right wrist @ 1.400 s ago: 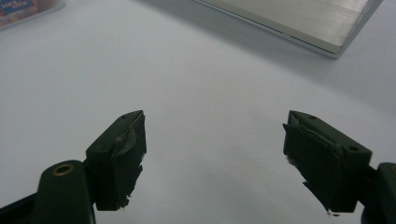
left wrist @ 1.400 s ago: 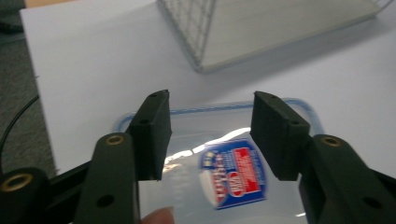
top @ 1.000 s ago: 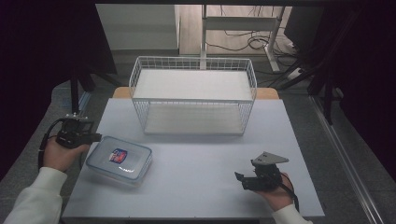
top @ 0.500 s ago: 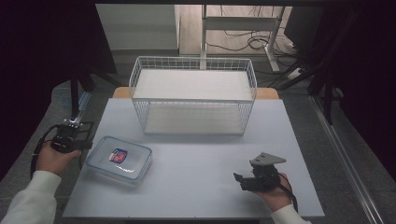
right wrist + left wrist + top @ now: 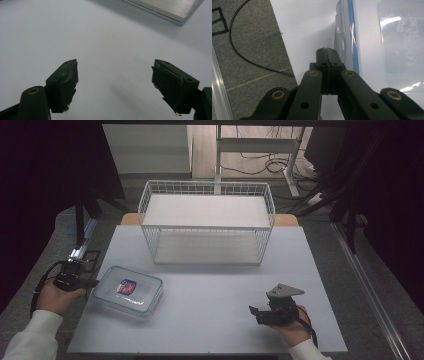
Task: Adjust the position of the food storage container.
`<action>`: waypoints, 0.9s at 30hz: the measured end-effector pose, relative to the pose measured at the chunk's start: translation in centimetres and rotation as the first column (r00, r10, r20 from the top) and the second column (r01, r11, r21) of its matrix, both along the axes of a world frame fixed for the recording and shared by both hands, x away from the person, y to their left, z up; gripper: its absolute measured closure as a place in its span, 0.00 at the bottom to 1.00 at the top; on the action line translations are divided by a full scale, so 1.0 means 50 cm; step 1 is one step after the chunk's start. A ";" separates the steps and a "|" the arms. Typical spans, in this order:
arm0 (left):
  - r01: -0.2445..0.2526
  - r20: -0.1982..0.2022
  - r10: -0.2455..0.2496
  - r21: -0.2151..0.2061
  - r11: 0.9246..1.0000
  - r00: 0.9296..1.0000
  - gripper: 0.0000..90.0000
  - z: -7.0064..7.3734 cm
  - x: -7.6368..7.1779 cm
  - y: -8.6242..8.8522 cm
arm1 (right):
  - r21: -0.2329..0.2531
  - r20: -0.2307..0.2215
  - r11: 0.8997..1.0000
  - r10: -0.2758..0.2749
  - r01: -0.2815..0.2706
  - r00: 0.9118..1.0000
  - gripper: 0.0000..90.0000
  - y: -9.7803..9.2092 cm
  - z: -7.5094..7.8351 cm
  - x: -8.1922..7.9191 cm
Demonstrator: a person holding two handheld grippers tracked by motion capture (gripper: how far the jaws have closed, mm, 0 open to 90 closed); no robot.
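Observation:
A clear lidded container (image 5: 127,291) with a blue seal and a red-and-blue label lies on the white table (image 5: 215,285) at the front left. My left gripper (image 5: 94,282) is at the table's left edge, its tips pointing at the container's left side. In the left gripper view the left gripper (image 5: 326,50) has its jaws pressed together with nothing between them, just beside the container (image 5: 372,37) rim. My right gripper (image 5: 255,315) rests at the front right, open. In the right gripper view the right gripper (image 5: 115,82) holds nothing over bare table.
A white wire basket rack (image 5: 207,222) with two shelves stands at the back middle of the table; its base corner (image 5: 165,7) appears in the right gripper view. Grey floor and a black cable (image 5: 242,50) lie left of the table.
My left hand and its gripper have slid toward the person along the table's left edge, ending beside the container's left side. The right gripper has stayed put.

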State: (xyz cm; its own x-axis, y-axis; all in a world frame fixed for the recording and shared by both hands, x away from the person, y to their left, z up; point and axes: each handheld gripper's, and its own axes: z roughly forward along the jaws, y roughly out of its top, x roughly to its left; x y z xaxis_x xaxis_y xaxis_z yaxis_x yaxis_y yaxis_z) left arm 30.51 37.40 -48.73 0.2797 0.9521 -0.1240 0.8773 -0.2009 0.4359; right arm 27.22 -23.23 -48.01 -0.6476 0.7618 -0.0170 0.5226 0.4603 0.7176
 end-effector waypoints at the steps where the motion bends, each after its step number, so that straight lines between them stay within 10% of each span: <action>1: 0.000 0.000 0.000 0.000 1.000 1.000 1.00 0.000 0.000 0.000 | 0.000 0.000 1.000 0.000 0.000 1.000 0.24 0.000 0.000 0.000; 27: 0.111 -0.026 -0.113 -0.074 0.991 0.993 1.00 0.004 -0.049 -0.152 | -0.003 -0.003 1.000 0.008 -0.008 1.000 0.24 0.006 0.001 -0.002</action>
State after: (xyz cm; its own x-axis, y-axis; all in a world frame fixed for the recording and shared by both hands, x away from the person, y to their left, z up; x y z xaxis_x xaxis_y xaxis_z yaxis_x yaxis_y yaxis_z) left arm 28.07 29.81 -48.55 0.3791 0.9032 -0.2013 0.8640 -0.2675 0.4266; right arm 27.13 -22.94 -47.96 -0.6536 0.7567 -0.0169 0.5213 0.4663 0.7147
